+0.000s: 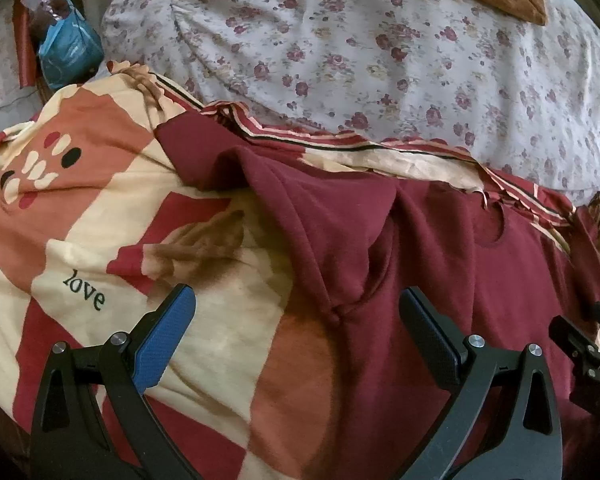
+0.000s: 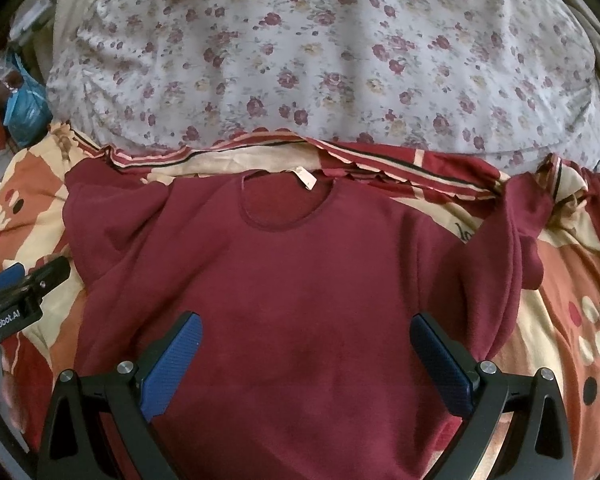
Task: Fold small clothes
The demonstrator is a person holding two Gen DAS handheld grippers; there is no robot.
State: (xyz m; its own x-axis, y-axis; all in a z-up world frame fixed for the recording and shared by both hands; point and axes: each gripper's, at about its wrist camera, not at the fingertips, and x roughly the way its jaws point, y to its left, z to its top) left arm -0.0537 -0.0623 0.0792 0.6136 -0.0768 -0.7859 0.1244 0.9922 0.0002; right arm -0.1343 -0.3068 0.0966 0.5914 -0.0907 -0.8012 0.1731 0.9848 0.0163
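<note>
Left wrist view: the maroon top [image 1: 440,248] lies on a patchwork quilt [image 1: 112,208] printed "love", one soft, fleecy sleeve [image 1: 300,216] folded inward in a thick ridge. The left gripper [image 1: 296,320] gapes wide over sleeve and quilt, holding nothing.

Right wrist view: only here show the round neckline [image 2: 284,208] and white label [image 2: 305,178], below the floral sheet [image 2: 320,60]. The right gripper [image 2: 306,344] spreads wide over the chest, empty

I'm seeing a matt, fleecy maroon cloth shirt [image 2: 300,280] lying on a smooth printed cotton quilt [image 1: 100,208]; gripper pads [image 2: 176,364] looking textured blue.
</note>
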